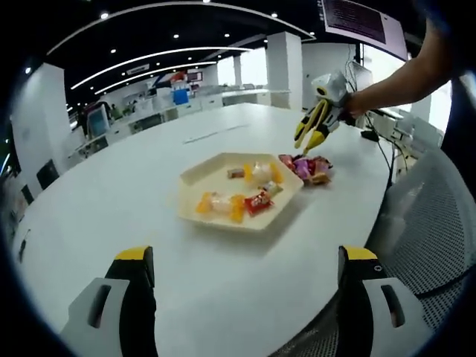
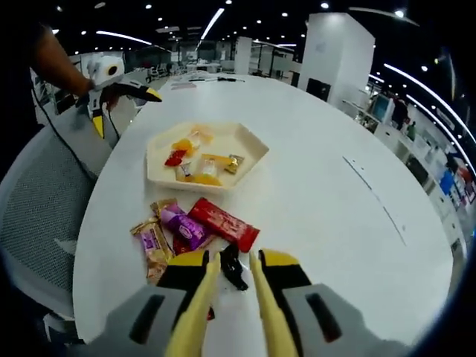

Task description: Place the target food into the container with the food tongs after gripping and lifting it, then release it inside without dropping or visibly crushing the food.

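The right gripper (image 2: 231, 277) holds yellow tongs (image 2: 223, 312), their two arms close together but with a gap at the tips and nothing between them; a small dark clip or part sits in that gap, and what it is I cannot tell. Just beyond the tips lies a pile of wrapped snacks (image 2: 190, 227) on the white table (image 2: 335, 193): a red bar, a purple packet, a pinkish packet at the left and at least one more half hidden, so four or so. Past the pile stands the cream hexagonal tray (image 2: 206, 158), just apart from it, already holding about six small wrapped sweets, orange, yellow and red. The left gripper (image 1: 242, 286) hangs wide open and empty at the near table edge, well apart from the tray (image 1: 195, 178). By my reading several pieces are delivered; the pile is left, and no piece is gripped at present.
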### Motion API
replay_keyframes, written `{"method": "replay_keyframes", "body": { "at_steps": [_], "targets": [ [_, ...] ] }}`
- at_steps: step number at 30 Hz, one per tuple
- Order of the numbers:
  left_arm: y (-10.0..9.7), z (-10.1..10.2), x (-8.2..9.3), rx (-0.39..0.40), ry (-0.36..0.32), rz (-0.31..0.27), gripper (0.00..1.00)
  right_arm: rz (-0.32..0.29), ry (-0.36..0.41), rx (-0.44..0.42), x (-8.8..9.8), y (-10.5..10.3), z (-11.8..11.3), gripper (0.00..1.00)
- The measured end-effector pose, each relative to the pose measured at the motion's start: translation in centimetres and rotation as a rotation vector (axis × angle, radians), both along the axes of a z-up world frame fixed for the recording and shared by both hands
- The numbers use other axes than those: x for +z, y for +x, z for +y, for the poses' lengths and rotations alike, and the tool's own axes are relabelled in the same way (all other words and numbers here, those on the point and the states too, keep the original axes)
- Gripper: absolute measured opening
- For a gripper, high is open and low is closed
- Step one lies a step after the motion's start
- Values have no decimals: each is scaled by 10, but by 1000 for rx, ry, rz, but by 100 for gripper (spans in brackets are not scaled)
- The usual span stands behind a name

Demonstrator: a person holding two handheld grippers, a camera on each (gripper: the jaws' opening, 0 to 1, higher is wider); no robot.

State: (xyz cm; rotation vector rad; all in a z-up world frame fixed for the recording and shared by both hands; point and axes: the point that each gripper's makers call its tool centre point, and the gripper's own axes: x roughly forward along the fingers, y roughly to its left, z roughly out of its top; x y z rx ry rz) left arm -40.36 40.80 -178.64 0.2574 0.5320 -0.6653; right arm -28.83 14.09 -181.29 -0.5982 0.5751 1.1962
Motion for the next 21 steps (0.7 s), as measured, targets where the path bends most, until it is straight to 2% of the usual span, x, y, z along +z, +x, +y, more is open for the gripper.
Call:
{"method": "replay_keyframes", "body": {
  "at_steps": [6,14,17,21],
  "targets": [
    [0,0,-1,0,1,7,100,18,-31,16,-15,0,-2,25],
    [-3,-2,-4,-19,11,16,100,27,-23,2,-15,-1,-1,25],
    [-2,-2,-4,-18,10,17,99,52,-21,-7,-17,-1,0,24],
    [-3,-1,-5,-18,15,20,99,58,-128,-33,-19,-3,1,21]
  ]
}}
